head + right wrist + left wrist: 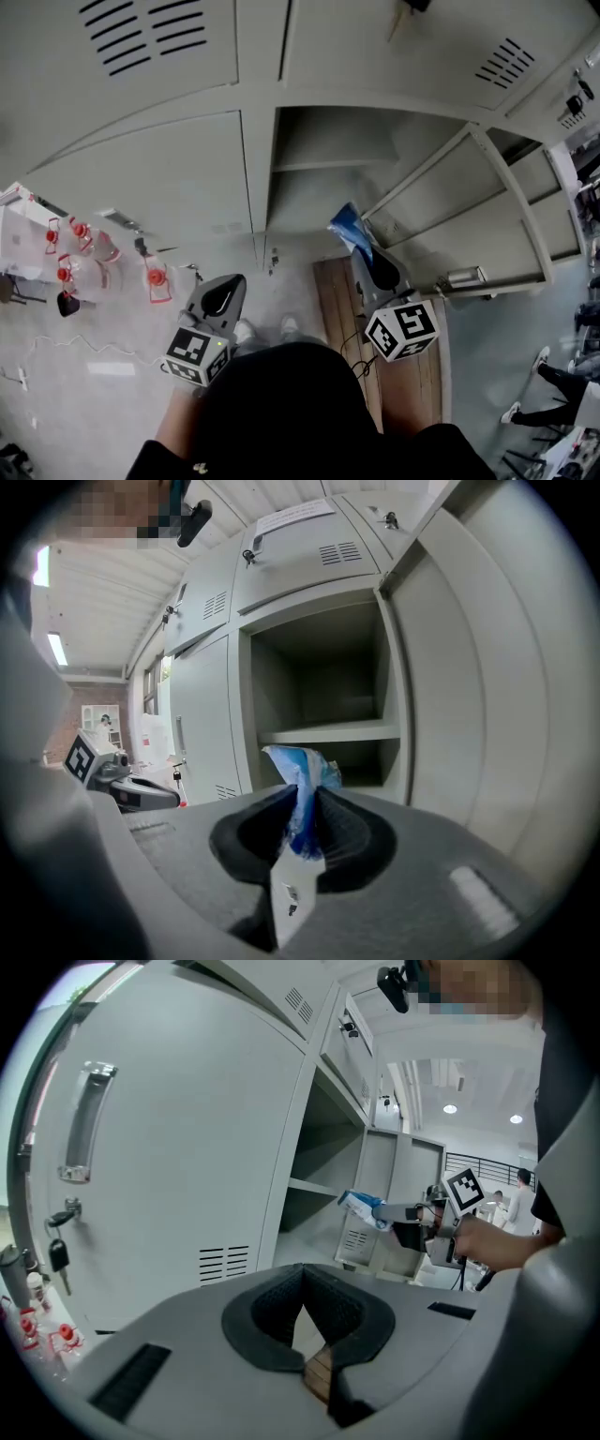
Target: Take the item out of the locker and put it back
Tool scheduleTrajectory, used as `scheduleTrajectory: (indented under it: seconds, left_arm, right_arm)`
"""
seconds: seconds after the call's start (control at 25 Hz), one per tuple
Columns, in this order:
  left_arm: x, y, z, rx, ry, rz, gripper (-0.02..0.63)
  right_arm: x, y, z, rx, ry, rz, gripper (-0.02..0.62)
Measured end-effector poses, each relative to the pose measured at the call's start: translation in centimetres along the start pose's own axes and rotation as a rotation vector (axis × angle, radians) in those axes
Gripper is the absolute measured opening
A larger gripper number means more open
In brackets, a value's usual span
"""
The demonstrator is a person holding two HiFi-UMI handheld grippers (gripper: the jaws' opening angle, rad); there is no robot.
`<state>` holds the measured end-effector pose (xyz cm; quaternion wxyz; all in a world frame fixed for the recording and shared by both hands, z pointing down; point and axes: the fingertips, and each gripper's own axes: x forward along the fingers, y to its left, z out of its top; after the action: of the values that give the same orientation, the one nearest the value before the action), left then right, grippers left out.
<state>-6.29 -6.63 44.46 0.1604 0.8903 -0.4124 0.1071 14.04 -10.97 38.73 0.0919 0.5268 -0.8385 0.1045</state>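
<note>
A blue and white packet [349, 225] sticks out of my right gripper [366, 251], whose jaws are shut on it. In the right gripper view the packet [302, 771] stands upright between the pads, in front of the open locker compartment [323, 682] and level with its shelf [328, 731]. The compartment holds nothing that I can see. The locker door [487, 206] swings open to the right. My left gripper [223, 292] hangs lower left, before the closed locker; its jaws [304, 1288] are shut with nothing in them. The left gripper view also shows the packet [361, 1206].
The closed locker door to the left has a handle [84, 1119] and keys [58, 1255] hanging from its lock. Red-capped bottles [80, 253] stand on the floor at the left. A wooden board [337, 291] lies below the open locker. People stand at far right [553, 375].
</note>
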Motion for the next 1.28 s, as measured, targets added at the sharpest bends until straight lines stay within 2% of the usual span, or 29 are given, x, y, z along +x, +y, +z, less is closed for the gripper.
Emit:
scheduleTrajectory:
  seconds: [0.24,0.76,1.28]
  left_arm:
    - [-2.3,1.1,-0.8,-0.021,0.004,0.079,0.014]
    - [-6.1,2.4,-1.9,-0.059,0.023,0.244,0.014]
    - [-8.1,2.5,-3.2,-0.092,0.032,0.356,0.014]
  right_arm:
    - [3.5,0.0,-0.3,-0.012,0.021,0.048,0.048]
    - [10.7,-1.2,-2.7,-0.068,0.082,0.07,0.052]
    - [16.6,-1.9,-6.6,-0.088,0.172,0.083,0.061]
